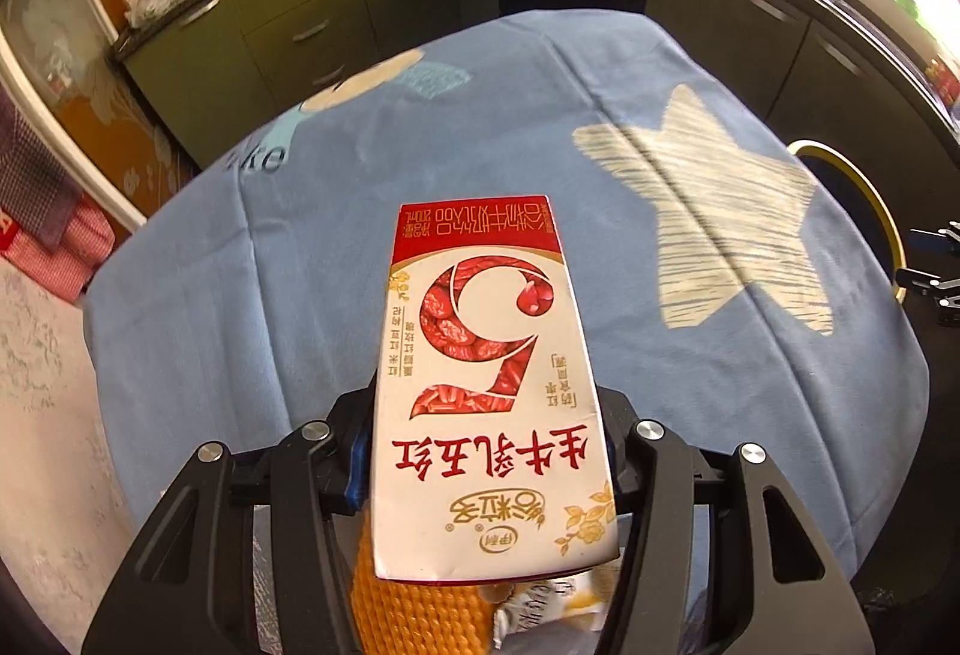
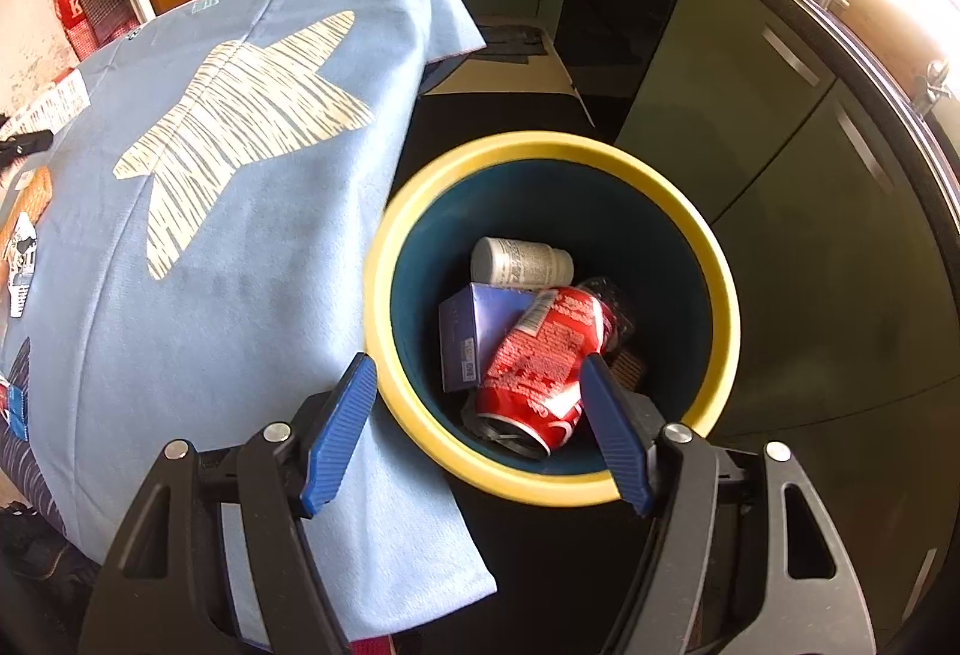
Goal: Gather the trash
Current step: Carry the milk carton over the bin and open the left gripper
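Our left gripper (image 1: pixel 486 451) tilts steeply down, fingers clenched on the red-and-white milk carton (image 1: pixel 486 367); our right gripper (image 2: pixel 474 427) hangs released above the yellow-rimmed bin (image 2: pixel 714 271).

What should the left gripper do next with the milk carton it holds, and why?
Probably carry it over to the yellow-rimmed bin and release it there. The left gripper is shut on the milk carton above the blue tablecloth, and the bin beside the table already holds a red can.
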A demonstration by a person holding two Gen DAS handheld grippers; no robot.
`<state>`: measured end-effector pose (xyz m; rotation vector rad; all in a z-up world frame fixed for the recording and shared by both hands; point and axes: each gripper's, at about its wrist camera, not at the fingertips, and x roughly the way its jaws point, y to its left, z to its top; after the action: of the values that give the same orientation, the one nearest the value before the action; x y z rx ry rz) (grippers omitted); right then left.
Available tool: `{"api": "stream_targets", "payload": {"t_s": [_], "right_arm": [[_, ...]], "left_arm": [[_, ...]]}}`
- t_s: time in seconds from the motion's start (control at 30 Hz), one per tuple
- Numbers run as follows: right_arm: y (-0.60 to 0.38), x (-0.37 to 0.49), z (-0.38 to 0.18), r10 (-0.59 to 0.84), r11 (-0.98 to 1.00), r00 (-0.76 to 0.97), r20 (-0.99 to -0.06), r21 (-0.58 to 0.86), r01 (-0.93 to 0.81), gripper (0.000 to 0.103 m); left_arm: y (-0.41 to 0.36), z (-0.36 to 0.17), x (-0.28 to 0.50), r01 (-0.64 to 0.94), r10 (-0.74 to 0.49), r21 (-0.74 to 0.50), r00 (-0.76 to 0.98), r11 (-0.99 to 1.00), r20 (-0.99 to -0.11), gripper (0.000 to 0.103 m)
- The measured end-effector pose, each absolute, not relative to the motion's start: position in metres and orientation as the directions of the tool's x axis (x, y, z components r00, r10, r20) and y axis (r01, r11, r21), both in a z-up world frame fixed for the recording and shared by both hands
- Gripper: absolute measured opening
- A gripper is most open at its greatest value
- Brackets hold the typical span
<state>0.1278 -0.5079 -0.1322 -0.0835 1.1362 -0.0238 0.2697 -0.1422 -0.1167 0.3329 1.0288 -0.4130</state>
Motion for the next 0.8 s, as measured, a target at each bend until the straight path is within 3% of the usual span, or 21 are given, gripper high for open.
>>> {"api": "stream_targets", "payload": {"t_s": [0.4, 0.8], "right_arm": [[-0.554, 0.088, -0.131, -0.096, 0.994, 0.452, -0.887, -0.059, 0.095, 0.066], [-0.617, 0.032, -0.137, -0.129, 0.972, 0.456, -0.881, -0.022, 0.233, 0.066]], "left_arm": [[-0.251, -0.080, 0.228, 0.684, -0.284, 0.100, 0.425, 0.722, -0.859, 0.053], [-0.438, -0.078, 0.189, 0.897, -0.363, 0.101, 0.274, 0.430, -0.891, 0.054]]}}
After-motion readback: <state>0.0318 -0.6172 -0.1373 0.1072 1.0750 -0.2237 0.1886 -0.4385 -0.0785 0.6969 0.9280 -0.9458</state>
